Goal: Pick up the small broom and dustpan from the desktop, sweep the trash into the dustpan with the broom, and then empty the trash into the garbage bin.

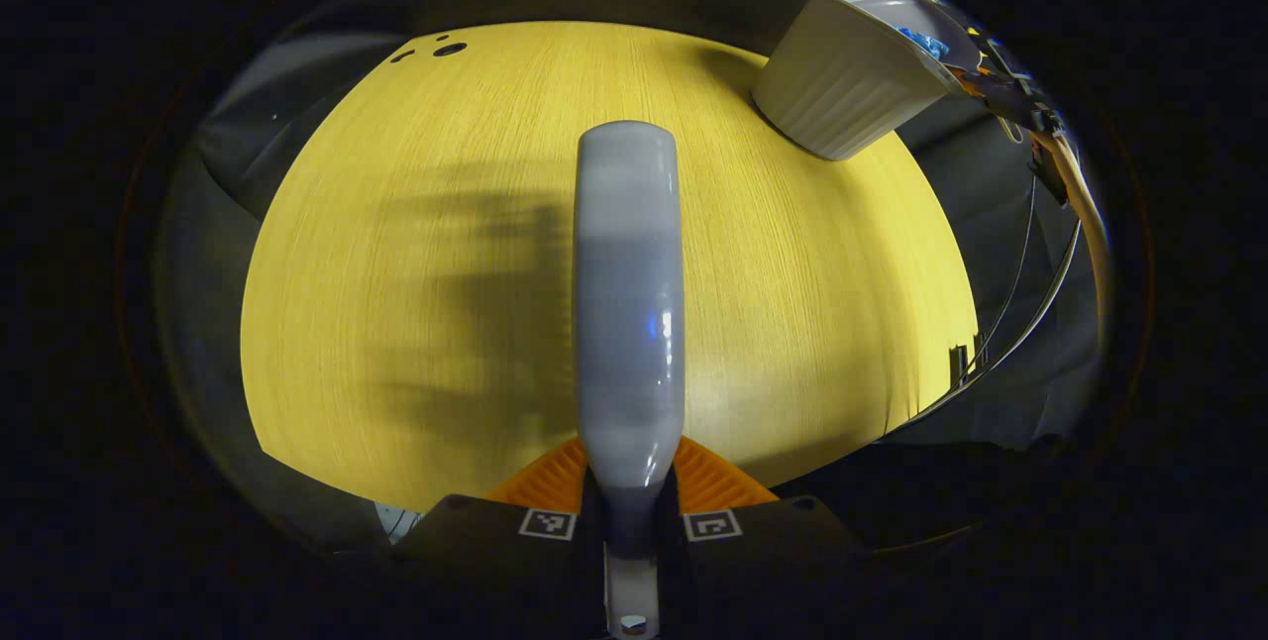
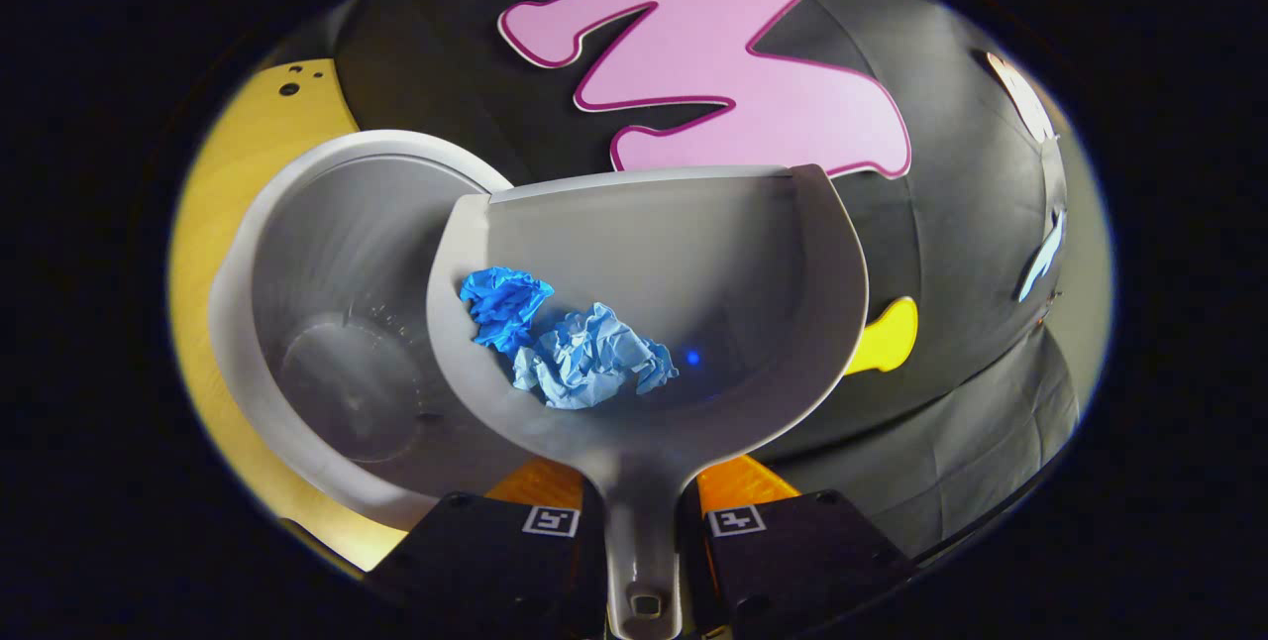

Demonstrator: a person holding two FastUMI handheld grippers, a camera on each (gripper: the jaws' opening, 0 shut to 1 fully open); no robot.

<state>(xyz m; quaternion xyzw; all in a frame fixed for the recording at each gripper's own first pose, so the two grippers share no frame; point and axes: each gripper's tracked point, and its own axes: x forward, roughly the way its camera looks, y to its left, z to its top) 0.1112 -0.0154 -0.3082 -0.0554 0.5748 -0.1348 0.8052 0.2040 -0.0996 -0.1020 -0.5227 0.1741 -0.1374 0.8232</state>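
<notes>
Two grippers are in use, each holding one tool. The left gripper [image 1: 630, 501] has its jaws closed on the handle of the broom [image 1: 629, 293], which runs straight forward from the jaws above the desk [image 1: 396, 224]; the bristle end cannot be made out in the left gripper view. The broom's shadow lies on the desk to its left. The bin [image 1: 842, 85] stands at the far right edge of the desk, and in this view the dustpan rim shows at the bin's upper right edge, with a hand-held gripper just beyond it. The right gripper [image 2: 639, 521] has its jaws closed on the handle of the dustpan [image 2: 753, 254], with the pan held forward and raised. The dustpan sits just beside the bin [image 2: 287, 254], its left edge overlapping the bin's opening in the right gripper view. Crumpled blue trash [image 2: 570, 348] rests inside the dustpan, against its lower left wall. The bin's inside looks bare, with its bottom in sight. Small dark holes [image 1: 436, 48] mark the desk's far left corner.
</notes>
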